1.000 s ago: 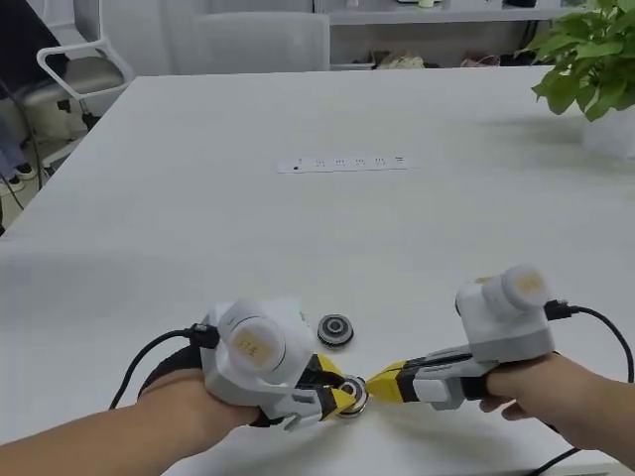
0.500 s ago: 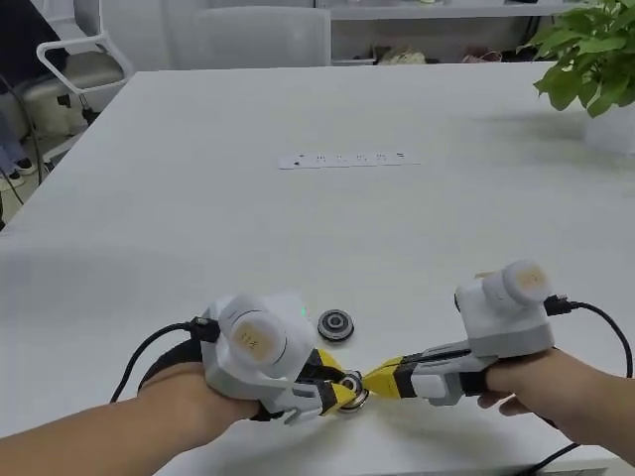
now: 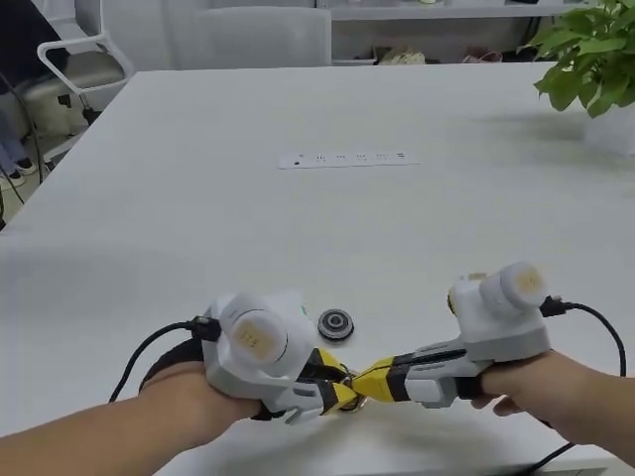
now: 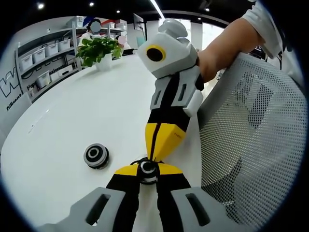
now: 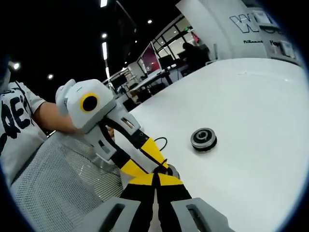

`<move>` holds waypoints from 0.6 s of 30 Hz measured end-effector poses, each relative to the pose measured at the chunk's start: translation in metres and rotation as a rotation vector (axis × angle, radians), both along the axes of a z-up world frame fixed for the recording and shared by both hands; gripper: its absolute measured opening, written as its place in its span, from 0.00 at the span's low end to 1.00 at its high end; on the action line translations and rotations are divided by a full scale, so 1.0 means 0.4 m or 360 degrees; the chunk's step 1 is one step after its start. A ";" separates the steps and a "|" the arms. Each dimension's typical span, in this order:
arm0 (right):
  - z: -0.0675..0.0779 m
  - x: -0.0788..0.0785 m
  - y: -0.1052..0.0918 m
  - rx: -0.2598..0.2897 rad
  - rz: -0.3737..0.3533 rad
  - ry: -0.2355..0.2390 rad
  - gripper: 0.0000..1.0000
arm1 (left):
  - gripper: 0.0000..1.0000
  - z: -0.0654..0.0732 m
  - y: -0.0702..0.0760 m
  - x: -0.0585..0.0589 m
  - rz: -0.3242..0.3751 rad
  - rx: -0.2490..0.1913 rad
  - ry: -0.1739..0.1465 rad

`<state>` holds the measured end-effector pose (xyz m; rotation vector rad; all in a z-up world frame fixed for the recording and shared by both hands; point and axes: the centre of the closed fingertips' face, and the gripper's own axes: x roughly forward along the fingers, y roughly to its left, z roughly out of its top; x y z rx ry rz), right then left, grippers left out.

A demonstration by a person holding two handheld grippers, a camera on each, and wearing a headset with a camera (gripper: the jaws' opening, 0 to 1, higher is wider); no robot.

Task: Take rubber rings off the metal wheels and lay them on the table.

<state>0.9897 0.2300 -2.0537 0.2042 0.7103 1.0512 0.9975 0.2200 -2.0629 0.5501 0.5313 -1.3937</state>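
Nearest you, at the front edge of the white table (image 3: 179, 228), your left gripper (image 3: 340, 395) has its yellow-tipped jaws clamped on either side of a small metal wheel with a black rubber ring (image 4: 147, 172), held low at the tabletop. Your right gripper (image 3: 371, 381) meets it tip to tip from the opposite side. Its jaws are pressed together with no gap and their point touches the rim of the held wheel, but you cannot tell whether any rubber is pinched between them. Just beyond both grippers, a second metal wheel (image 3: 335, 324), with its black rubber ring on, lies flat on the table, apart from either gripper. Farther out, near the table's middle, lies a white power strip (image 3: 342, 160). At the far right stands a green leafy plant (image 3: 585, 59), and past the far left corner a white chair (image 3: 79, 69).
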 end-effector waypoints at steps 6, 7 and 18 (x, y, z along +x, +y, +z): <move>-0.007 0.005 -0.010 -0.0017 -0.0006 -0.0005 0.00 | 0.07 0.001 -0.002 0.000 -0.0007 0.0000 -0.0004; -0.006 0.005 -0.011 -0.0018 -0.0007 -0.0005 0.00 | 0.07 0.001 -0.002 0.000 -0.0009 -0.0001 -0.0009; -0.008 0.005 -0.016 -0.0022 -0.0003 0.0003 0.00 | 0.07 0.002 -0.005 0.001 -0.0018 0.0009 0.0011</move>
